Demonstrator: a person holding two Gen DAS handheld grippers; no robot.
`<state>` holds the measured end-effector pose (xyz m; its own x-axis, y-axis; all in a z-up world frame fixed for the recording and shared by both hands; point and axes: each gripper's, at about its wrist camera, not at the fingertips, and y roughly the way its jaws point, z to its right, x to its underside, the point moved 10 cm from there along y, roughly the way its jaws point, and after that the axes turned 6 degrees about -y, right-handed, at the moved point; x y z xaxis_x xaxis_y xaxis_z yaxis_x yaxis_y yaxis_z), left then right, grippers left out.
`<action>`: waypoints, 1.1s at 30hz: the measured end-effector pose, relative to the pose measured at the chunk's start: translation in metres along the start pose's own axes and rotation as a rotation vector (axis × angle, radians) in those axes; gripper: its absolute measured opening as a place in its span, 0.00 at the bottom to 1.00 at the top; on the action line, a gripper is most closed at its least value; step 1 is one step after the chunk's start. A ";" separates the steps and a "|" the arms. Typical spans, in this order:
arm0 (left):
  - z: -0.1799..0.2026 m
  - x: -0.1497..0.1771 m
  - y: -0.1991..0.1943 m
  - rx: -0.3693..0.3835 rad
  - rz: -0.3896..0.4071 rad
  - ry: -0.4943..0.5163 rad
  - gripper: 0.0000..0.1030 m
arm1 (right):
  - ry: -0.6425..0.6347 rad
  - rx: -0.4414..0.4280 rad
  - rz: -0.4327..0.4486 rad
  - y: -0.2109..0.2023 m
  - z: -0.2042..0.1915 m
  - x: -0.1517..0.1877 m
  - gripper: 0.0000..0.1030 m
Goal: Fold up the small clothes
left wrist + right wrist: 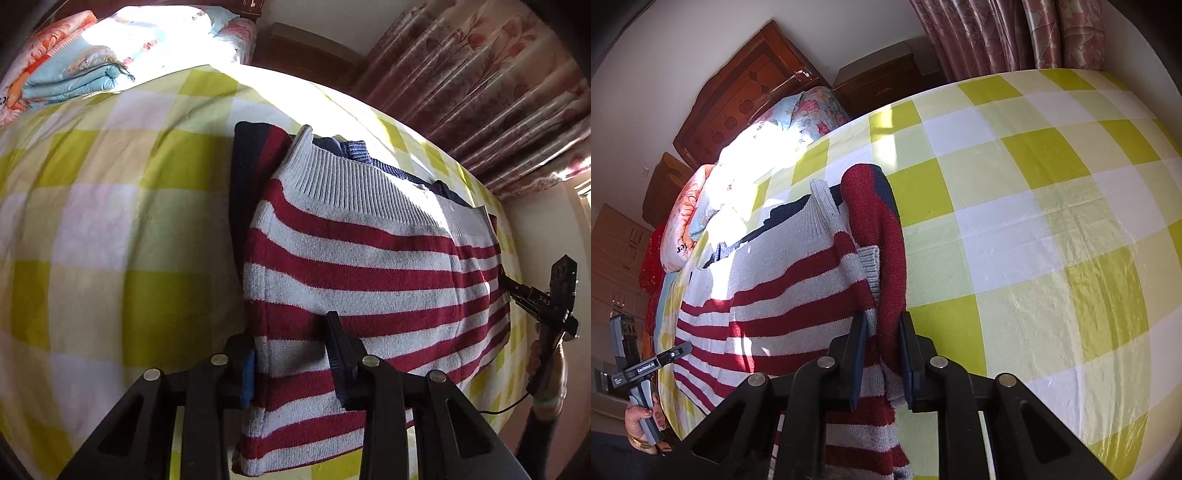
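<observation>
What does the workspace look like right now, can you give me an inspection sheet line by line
Surface: bed with a yellow-green checked sheet, sunlit in patches.
Job's things: striped sweater, red and grey with navy parts, lying partly folded on the sheet.
Clutter: folded floral quilts by the headboard.
Grippers: left gripper open, fingers straddling the sweater's near left edge; right gripper fingers on either side of the folded red sleeve, closure unclear.
Cables: thin black cable hanging below the right gripper's handle.
Surroundings: wooden headboard, bedside cabinet, patterned curtains.
</observation>
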<state>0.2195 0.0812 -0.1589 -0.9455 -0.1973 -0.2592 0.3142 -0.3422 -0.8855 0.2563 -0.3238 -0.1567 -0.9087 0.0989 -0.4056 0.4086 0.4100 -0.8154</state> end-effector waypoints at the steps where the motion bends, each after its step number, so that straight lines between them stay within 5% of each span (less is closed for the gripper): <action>1: 0.001 0.003 -0.001 0.001 -0.002 0.009 0.00 | -0.001 0.000 0.001 0.000 0.000 0.001 0.15; 9: -0.002 0.022 -0.008 0.023 -0.027 0.009 0.00 | -0.015 0.001 -0.011 -0.004 -0.002 0.011 0.14; 17: 0.001 0.073 -0.022 -0.014 -0.042 0.052 0.00 | -0.041 0.020 -0.021 -0.027 -0.004 0.061 0.13; 20: 0.001 0.103 -0.028 -0.007 -0.049 0.061 0.18 | -0.055 0.031 -0.026 -0.041 -0.003 0.090 0.13; 22: 0.000 0.120 -0.033 -0.002 -0.045 0.066 0.60 | -0.059 0.028 -0.028 -0.050 -0.002 0.109 0.13; 23: -0.001 0.127 -0.035 0.002 -0.043 0.065 0.65 | -0.055 0.021 -0.029 -0.053 -0.002 0.117 0.13; 25: -0.004 0.132 -0.037 0.011 -0.040 0.049 1.00 | -0.042 0.009 -0.027 -0.058 -0.001 0.130 0.13; 33: -0.002 0.146 -0.039 -0.004 -0.021 0.061 1.00 | -0.133 0.053 -0.027 -0.068 -0.009 0.148 0.15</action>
<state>0.0689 0.0675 -0.1627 -0.9554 -0.1339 -0.2631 0.2937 -0.3419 -0.8926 0.0937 -0.3292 -0.1578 -0.9012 -0.0342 -0.4320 0.3917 0.3621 -0.8458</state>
